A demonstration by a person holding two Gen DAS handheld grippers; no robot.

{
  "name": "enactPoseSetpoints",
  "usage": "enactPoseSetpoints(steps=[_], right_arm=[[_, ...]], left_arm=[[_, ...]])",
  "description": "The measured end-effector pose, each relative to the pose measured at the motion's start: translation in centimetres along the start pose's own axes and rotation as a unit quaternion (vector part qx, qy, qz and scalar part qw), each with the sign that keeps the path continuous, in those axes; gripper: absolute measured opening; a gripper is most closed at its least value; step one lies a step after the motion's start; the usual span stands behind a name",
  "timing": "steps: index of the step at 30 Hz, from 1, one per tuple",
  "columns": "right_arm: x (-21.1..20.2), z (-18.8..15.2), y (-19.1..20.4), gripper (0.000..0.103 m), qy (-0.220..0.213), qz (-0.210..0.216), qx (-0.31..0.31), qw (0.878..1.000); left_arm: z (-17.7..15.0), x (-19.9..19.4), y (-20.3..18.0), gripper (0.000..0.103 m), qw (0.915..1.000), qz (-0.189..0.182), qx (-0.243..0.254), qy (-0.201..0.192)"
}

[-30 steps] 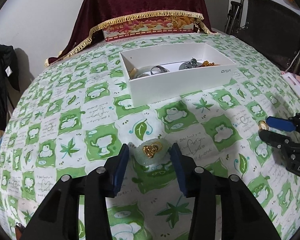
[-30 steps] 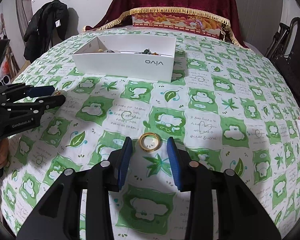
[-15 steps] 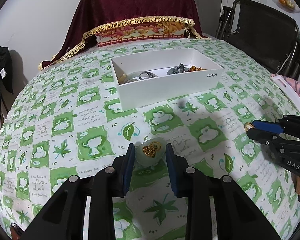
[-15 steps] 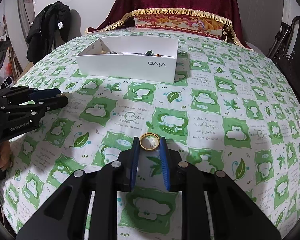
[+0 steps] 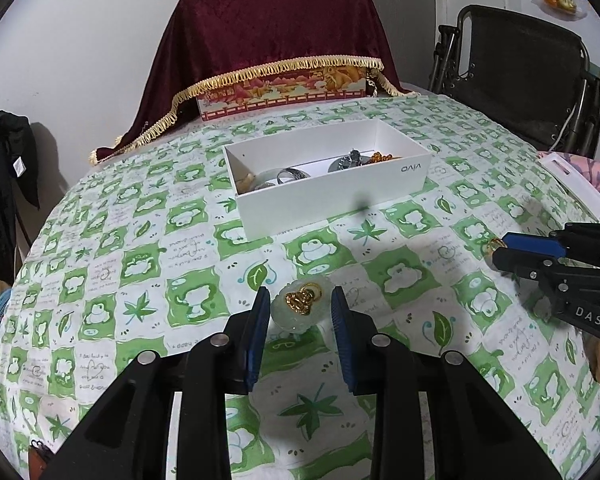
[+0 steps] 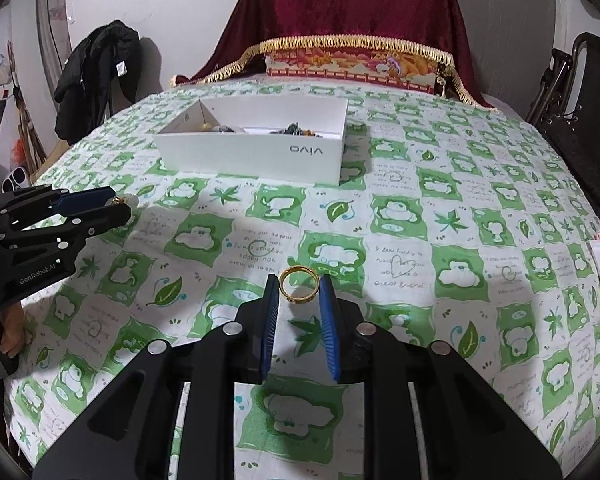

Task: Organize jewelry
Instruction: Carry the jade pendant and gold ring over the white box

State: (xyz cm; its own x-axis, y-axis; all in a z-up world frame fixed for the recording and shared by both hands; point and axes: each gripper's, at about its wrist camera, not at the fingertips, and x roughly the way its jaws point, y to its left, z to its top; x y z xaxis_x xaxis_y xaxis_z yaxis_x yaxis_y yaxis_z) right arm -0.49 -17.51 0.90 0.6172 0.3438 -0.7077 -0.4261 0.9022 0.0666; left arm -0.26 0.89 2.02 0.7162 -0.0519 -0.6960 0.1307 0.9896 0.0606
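Note:
A pale green pendant with a gold figure (image 5: 300, 307) sits between the blue pads of my left gripper (image 5: 299, 300), which is shut on it low over the green-and-white tablecloth (image 5: 180, 256). My right gripper (image 6: 299, 282) is shut on a gold ring (image 6: 298, 301), held upright between its pads. Further back stands a white open box (image 5: 332, 196) with several jewelry pieces inside. The box (image 6: 240, 156) also shows in the right wrist view. Each gripper appears in the other's view: the right gripper (image 5: 498, 250) at the right edge, the left gripper (image 6: 118, 206) at the left.
A maroon cloth with gold fringe (image 5: 272, 28) covers something at the table's back, over a decorated box (image 5: 284, 94). A black folding chair (image 5: 516, 76) stands at the right, a dark jacket (image 6: 96, 80) hangs at the left. A white card (image 5: 572, 188) lies near the right edge.
Both grippers have closed, the left on the pendant and the right on the ring. The left gripper has come up and back a little with the pendant.

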Motion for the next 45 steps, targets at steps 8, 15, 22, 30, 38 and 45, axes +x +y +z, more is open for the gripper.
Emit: enactPoseSetpoints(steps=[8, 15, 22, 30, 38, 45], right_arm=[[-0.8, 0.0, 0.0, 0.019, -0.020, -0.003, 0.003, 1.000], [-0.9, 0.2, -0.2, 0.019, -0.025, 0.005, 0.007, 1.000], [-0.7, 1.4, -0.3, 0.019, -0.028, 0.007, 0.015, 0.999], [-0.2, 4.5, -0.2, 0.019, -0.034, 0.016, 0.020, 0.999], [-0.7, 8.4, -0.5, 0.020, -0.060, 0.027, 0.028, 0.997], [-0.7, 12.1, -0.6, 0.020, -0.083, 0.035, 0.028, 0.996]], left_arm=[[-0.2, -0.8, -0.7, 0.031, 0.9998, 0.009, 0.011, -0.016], [0.5, -1.5, -1.0, 0.031, 0.9989, 0.026, 0.016, -0.034], [2.4, -1.9, -0.7, 0.031, 0.9984, 0.024, 0.011, -0.051], [5.4, -1.6, -0.3, 0.031, 0.9971, 0.029, 0.021, -0.066], [8.3, -0.8, 1.1, 0.031, 0.9962, 0.037, 0.017, -0.077], [10.4, -0.2, 1.5, 0.031, 0.9953, 0.041, 0.019, -0.086]])
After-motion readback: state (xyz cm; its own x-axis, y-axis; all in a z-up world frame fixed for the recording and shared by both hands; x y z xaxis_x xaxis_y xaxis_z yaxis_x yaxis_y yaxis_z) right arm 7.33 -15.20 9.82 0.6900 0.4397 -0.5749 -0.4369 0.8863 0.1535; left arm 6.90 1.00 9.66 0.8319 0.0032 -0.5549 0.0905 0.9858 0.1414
